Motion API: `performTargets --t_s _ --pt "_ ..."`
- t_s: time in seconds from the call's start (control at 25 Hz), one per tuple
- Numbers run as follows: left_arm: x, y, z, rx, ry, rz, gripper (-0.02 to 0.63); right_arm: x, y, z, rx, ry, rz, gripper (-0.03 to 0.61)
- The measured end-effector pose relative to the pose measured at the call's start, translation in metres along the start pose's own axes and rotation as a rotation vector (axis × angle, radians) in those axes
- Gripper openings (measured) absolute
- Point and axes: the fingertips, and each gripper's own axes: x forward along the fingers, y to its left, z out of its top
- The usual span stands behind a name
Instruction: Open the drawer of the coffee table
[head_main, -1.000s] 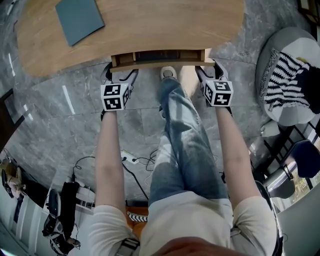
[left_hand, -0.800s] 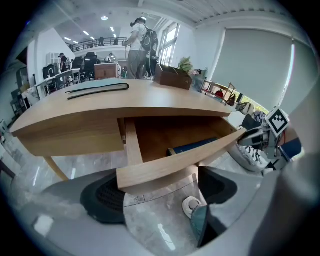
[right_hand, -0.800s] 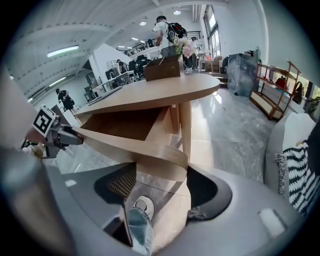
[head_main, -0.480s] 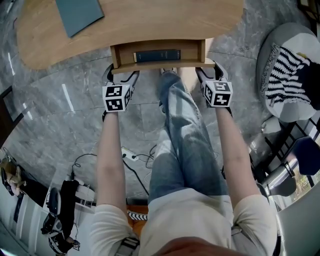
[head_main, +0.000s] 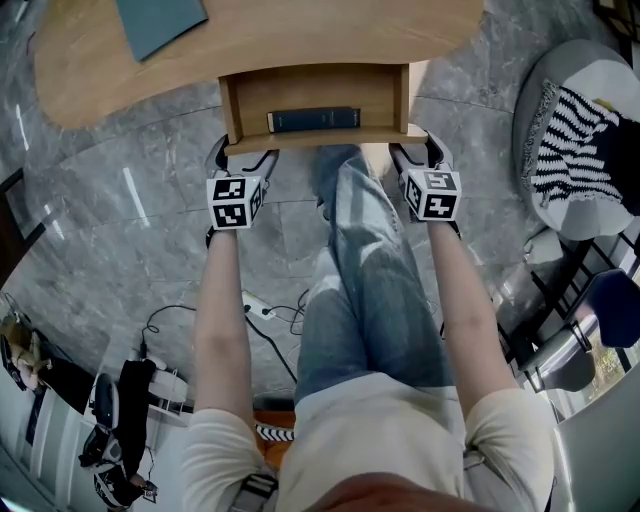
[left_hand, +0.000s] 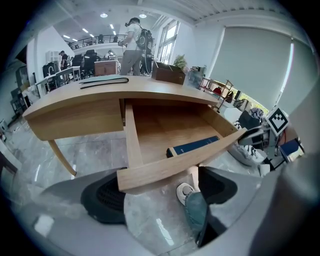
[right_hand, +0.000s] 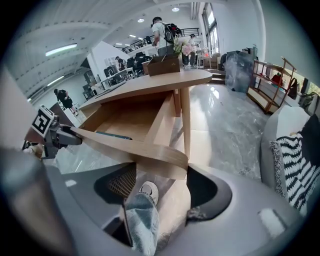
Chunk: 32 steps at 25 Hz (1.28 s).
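Drawer (head_main: 312, 88) open; dark blue book (head_main: 313, 120), apparently, lying near front.

I see the pale wooden oval coffee table (head_main: 300, 40) at the far side of the head view, with its open wooden drawer (head_main: 310, 90) projecting toward me. A dark blue book (head_main: 313, 120) lies in the drawer, along the front panel. The left gripper (head_main: 243, 152) is at the panel's left end and the right gripper (head_main: 415, 150) at its right end, both with jaws apart. A leg in blue jeans (head_main: 360, 260) is between them. A flat grey-blue pad (head_main: 160, 22) is on the tabletop, left of the drawer. A round grey seat (head_main: 575, 75) is on the floor, well right.
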Motion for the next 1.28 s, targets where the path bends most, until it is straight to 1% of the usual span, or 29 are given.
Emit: performTargets --t_s 0.28,0.76,1.0,1.28 --pt "-0.009 -0.009 -0.021 -0.009 0.011 0.003 0.449 -0.010 0.003 -0.019 0.001 0.009 -0.001 0.314" --pt "-0.017 -0.023 -0.058 -0.022 0.057 0.006 0.449 -0.018 0.008 -0.055 0.000 0.048 -0.001 0.314" --pt "-0.011 -0.023 -0.073 -0.017 0.085 0.008 0.449 -0.013 0.010 -0.072 0.010 0.069 -0.006 0.313" --pt "0.001 -0.019 -0.084 -0.011 0.110 0.017 0.449 0.000 0.008 -0.082 0.013 0.084 -0.020 0.312"
